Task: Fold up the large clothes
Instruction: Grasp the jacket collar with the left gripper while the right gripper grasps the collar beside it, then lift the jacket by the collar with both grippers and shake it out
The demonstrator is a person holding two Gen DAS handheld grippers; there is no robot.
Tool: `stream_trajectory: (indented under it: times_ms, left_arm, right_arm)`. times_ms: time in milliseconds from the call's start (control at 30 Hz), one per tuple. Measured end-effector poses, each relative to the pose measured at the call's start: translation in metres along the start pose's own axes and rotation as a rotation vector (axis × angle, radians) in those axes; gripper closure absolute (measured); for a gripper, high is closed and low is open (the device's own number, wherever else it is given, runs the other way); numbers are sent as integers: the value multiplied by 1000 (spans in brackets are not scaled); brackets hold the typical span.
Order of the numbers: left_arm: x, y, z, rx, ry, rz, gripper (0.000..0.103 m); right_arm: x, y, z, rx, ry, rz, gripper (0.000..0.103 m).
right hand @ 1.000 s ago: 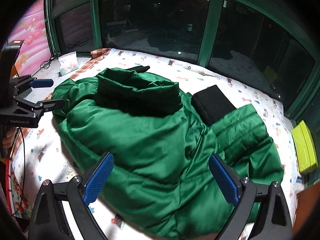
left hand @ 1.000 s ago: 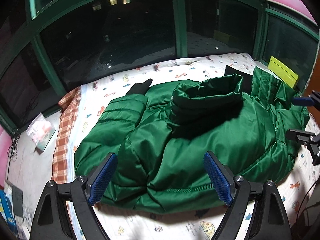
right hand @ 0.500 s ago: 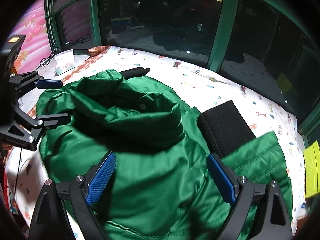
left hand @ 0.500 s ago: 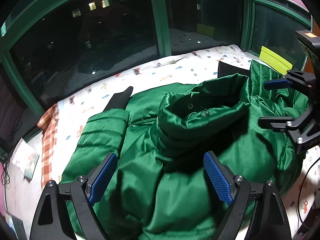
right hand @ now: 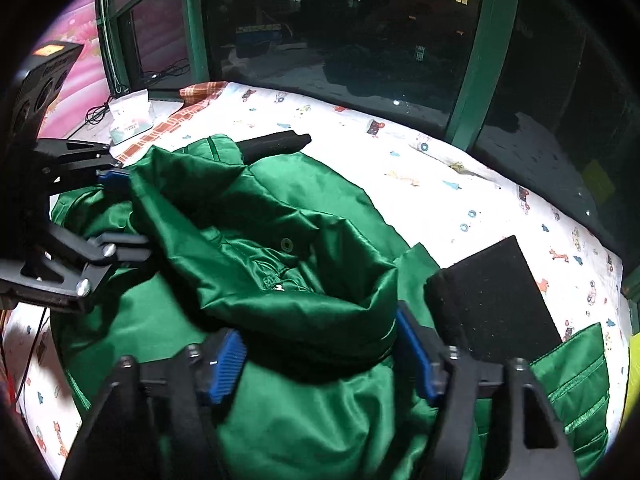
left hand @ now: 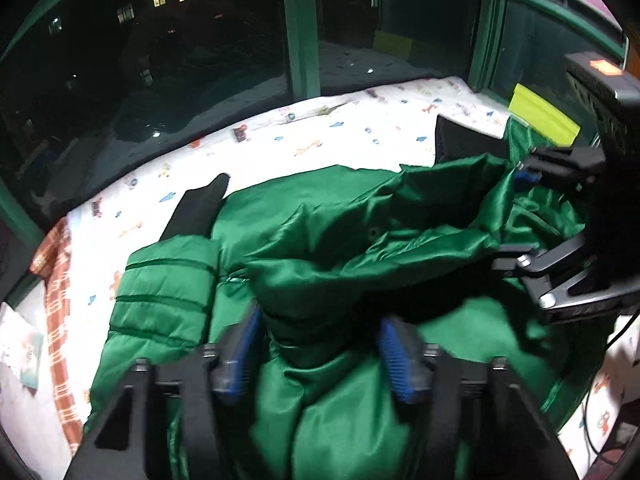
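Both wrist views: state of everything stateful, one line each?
Green puffer jacket: lying on the patterned bedsheet, crumpled, not folded flat.
Collar: standing up, open, bunched between both tools.
Black cuff: sticking out onto the sheet.
Left tool: partly closed around the collar base; blurred.
Right tool: partly closed around the collar's other end; grip unclear.

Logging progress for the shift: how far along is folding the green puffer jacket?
Early stage. Done: the shiny green puffer jacket lies spread on the patterned white bedsheet. In hand: left gripper and right gripper straddle its raised collar. Left: sleeves and body remain unfolded.
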State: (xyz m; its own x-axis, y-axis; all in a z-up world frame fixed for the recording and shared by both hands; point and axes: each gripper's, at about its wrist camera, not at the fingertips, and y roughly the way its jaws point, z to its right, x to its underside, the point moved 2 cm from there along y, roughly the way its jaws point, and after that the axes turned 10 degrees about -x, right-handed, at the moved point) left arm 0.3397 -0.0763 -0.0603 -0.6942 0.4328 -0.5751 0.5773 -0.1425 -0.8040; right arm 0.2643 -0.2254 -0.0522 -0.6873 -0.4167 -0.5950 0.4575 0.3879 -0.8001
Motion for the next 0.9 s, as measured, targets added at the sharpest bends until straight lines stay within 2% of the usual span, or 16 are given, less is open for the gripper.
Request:
stream_trajectory:
  times_ms: [133, 300, 500, 900]
  left_arm:
    - [0, -11, 1, 30, -21, 35, 80]
    - [7, -46, 3, 39, -24, 87, 89]
    - [23, -108, -2, 83, -66, 156, 90]
    - [85, -217, 16, 72, -46, 247, 91]
  right_arm:
    - [0, -10, -7, 1, -20, 14, 63]
    - [-5, -32, -22, 6, -28, 51, 76]
    - [-7, -72, -49, 5, -68, 110, 81]
    - [21, -138, -118, 14, -168, 172, 81]
